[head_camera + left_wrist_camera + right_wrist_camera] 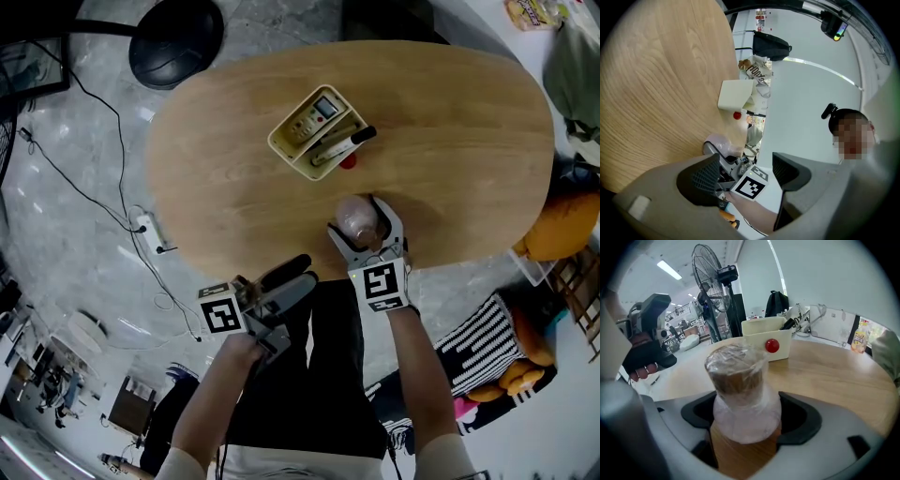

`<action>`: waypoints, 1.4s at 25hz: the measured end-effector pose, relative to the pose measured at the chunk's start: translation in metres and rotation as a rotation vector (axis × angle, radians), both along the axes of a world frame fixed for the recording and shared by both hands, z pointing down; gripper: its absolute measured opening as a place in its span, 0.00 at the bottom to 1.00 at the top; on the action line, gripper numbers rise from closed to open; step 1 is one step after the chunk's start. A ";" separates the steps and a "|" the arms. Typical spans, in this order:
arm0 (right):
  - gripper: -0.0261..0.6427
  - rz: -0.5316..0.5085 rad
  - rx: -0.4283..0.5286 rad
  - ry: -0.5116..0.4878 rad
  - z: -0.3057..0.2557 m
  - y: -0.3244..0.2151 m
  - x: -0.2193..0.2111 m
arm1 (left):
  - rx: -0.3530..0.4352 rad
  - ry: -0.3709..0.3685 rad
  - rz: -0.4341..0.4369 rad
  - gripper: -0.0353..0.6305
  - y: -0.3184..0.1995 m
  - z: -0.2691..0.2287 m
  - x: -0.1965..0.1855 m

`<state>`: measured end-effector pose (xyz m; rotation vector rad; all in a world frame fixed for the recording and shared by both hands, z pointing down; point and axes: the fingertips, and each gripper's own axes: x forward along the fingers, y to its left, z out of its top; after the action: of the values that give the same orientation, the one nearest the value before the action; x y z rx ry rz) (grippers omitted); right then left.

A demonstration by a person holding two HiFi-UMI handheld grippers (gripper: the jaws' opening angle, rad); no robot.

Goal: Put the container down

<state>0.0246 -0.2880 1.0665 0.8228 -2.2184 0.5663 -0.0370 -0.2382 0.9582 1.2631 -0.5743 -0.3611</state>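
Note:
A small container [354, 217] wrapped in clear film, brown at the top, stands on the wooden table [450, 141] close to its front edge. My right gripper [361, 223] is shut on the container, one pad on each side. In the right gripper view the container [740, 390] fills the gap of the right gripper [751, 417], its base on the wood. My left gripper [292, 277] hangs off the table's front edge to the left. It is open and holds nothing. In the left gripper view the container [719, 143] shows beyond the left gripper [745, 173].
A cream tray [319, 131] holding a calculator-like device and a black marker sits mid-table, with a red ball [348, 161] beside it. A chair base [178, 37] and cables lie on the floor at the left. A standing fan [710, 273] is behind the table.

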 end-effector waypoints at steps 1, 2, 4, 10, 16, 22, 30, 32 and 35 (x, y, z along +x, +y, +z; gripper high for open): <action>0.62 -0.008 0.005 0.007 0.000 0.000 0.000 | 0.001 0.000 0.001 0.57 0.000 0.000 0.000; 0.62 -0.014 0.007 0.013 0.001 0.001 -0.001 | 0.002 0.000 0.002 0.57 0.001 -0.001 0.001; 0.63 -0.025 0.006 0.027 0.003 0.003 0.000 | 0.006 0.000 0.006 0.57 0.002 -0.004 0.003; 0.63 -0.026 -0.007 0.017 -0.004 0.005 0.001 | 0.031 -0.009 0.012 0.57 0.003 -0.018 0.007; 0.63 -0.045 0.013 0.008 -0.045 0.012 0.012 | 0.085 -0.038 0.009 0.57 0.002 -0.045 0.013; 0.63 0.012 0.019 -0.049 -0.122 0.015 0.035 | 0.195 -0.106 0.044 0.57 -0.002 -0.099 0.033; 0.62 0.103 0.028 -0.115 -0.254 0.028 0.066 | 0.355 -0.205 0.069 0.57 0.001 -0.207 0.053; 0.61 0.126 0.037 -0.130 -0.292 0.033 0.074 | 0.402 -0.245 0.087 0.56 0.006 -0.237 0.056; 0.56 0.164 0.049 -0.143 -0.346 0.038 0.087 | 0.465 -0.298 0.105 0.53 0.012 -0.287 0.059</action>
<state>0.1114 -0.2504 0.7206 1.0254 -2.3154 0.6696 0.0223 -0.2266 0.6715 1.8065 -0.6971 -0.2242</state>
